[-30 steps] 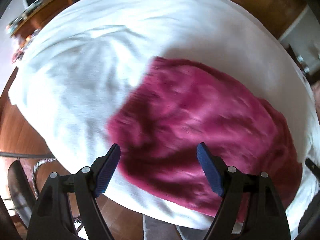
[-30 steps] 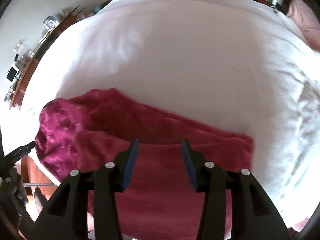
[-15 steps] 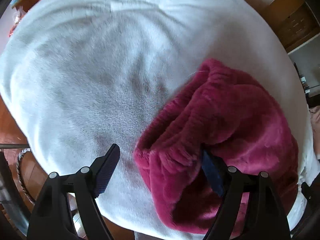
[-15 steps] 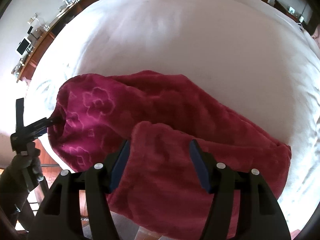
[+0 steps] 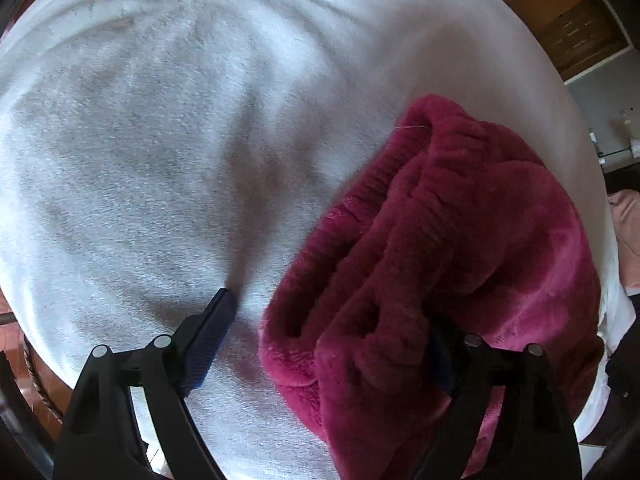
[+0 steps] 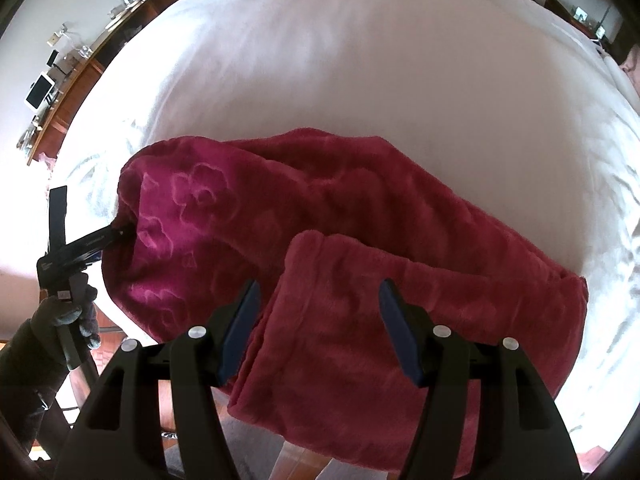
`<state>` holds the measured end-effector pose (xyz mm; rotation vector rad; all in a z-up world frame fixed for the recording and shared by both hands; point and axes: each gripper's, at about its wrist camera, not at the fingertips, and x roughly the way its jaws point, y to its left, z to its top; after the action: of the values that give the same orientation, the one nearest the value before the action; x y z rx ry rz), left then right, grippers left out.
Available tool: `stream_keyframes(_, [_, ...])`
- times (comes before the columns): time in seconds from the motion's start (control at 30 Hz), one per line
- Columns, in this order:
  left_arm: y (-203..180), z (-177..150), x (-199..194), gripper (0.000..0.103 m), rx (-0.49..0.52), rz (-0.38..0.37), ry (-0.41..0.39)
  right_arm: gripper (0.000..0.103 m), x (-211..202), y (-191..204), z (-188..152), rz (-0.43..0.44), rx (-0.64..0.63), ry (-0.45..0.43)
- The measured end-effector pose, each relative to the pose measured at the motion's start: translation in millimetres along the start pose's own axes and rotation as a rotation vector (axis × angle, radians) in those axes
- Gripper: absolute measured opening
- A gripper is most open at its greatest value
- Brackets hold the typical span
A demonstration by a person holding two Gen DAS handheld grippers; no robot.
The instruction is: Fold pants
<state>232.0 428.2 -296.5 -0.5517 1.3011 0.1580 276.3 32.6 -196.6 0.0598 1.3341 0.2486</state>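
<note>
The crimson fleece pants (image 6: 360,248) lie across the near edge of a white bedcover (image 6: 360,60), one layer folded over another. In the left wrist view the waistband end (image 5: 440,240) bunches up at the right. My left gripper (image 5: 324,344) is open; its right finger is buried in the waistband fabric, its left finger (image 5: 208,332) rests on the bedcover (image 5: 160,140). It also shows in the right wrist view (image 6: 86,244) at the pants' left end. My right gripper (image 6: 320,332) is open, hovering over the folded upper layer near the bed's edge.
A wooden sideboard (image 6: 80,72) with small devices and a kettle runs along the far left wall. Wooden cabinets (image 5: 572,20) stand beyond the bed. A pink pillow (image 5: 626,236) lies at the right. Wooden floor (image 5: 16,336) shows below the bed's edge.
The left gripper moved in low at the waistband end, its right finger now inside the fabric. The right gripper opened wider and drew back over the folded layer.
</note>
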Motion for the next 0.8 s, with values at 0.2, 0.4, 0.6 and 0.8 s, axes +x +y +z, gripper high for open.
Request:
stream_keyframes(0.2, [-13.8, 3.3, -5.3, 0.043, 0.009, -0.066, 0.018, 0.063, -0.9, -2.7, -5.6, 0.004, 0.009, 0.003])
stream_keyframes(0.4, [-34.8, -4.3, -36.2, 0.037, 0.021, -0.062, -0.031, 0.063, -9.5, -18.2, -11.4, 0.017, 0.012, -0.022])
stream_keyframes(0.6, [-72.3, -20.7, -86.0, 0.036, 0.069, -0.094, -0.123, 0.063, -28.9, -50.9, -28.4, 0.035, 0.036, -0.062])
stream_keyframes(0.8, [-132.2, -48.6, -129.9, 0.036, 0.169, -0.128, -0.213, 0.063, -49.5, -91.8, -56.5, 0.059, 0.074, -0.085])
